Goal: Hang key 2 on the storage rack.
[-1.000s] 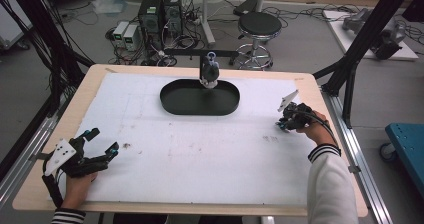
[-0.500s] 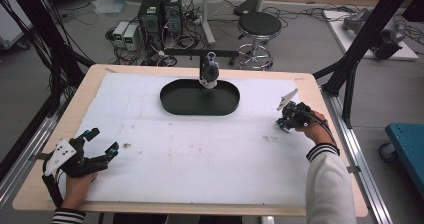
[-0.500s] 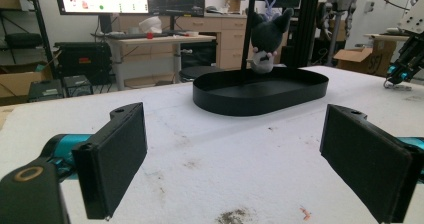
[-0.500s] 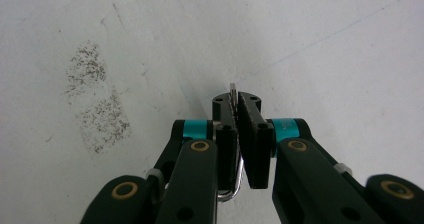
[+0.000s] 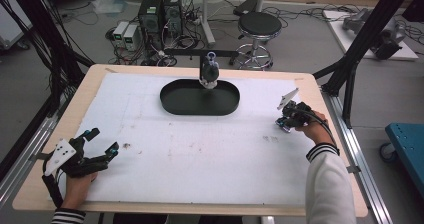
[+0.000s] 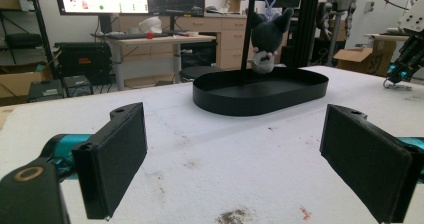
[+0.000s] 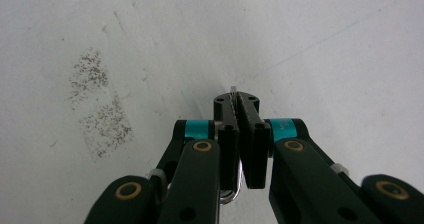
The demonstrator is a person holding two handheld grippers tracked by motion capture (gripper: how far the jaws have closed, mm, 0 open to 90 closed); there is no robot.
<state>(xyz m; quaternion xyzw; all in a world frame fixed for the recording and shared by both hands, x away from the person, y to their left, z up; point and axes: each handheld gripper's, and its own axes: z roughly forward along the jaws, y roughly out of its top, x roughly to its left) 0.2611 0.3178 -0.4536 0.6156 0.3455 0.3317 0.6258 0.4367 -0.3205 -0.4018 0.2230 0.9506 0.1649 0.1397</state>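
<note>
Toy cat [image 5: 209, 74], soft and grey, hangs above my smooth black oval tray [image 5: 172, 102] at twelve o'clock. My left tongs [image 5: 101, 145], at seven, gape wide. My right tongs [image 5: 284, 125], at three, pinch a thin metal thing [image 7: 233, 90].

My left gripper [image 5: 98, 146] is black with teal joints and a white top plate. My right gripper [image 7: 239, 103] is black, teal bands, brass-coloured pivots. The tray [image 5: 200, 98] is black. The plush toy [image 6: 266, 40] is dark grey with a pale face and lilac loop. The table cover [image 5: 200, 149] is white, speckled with dark smudges. My sleeve cuffs [image 5: 320, 150] are black-and-white striped.
</note>
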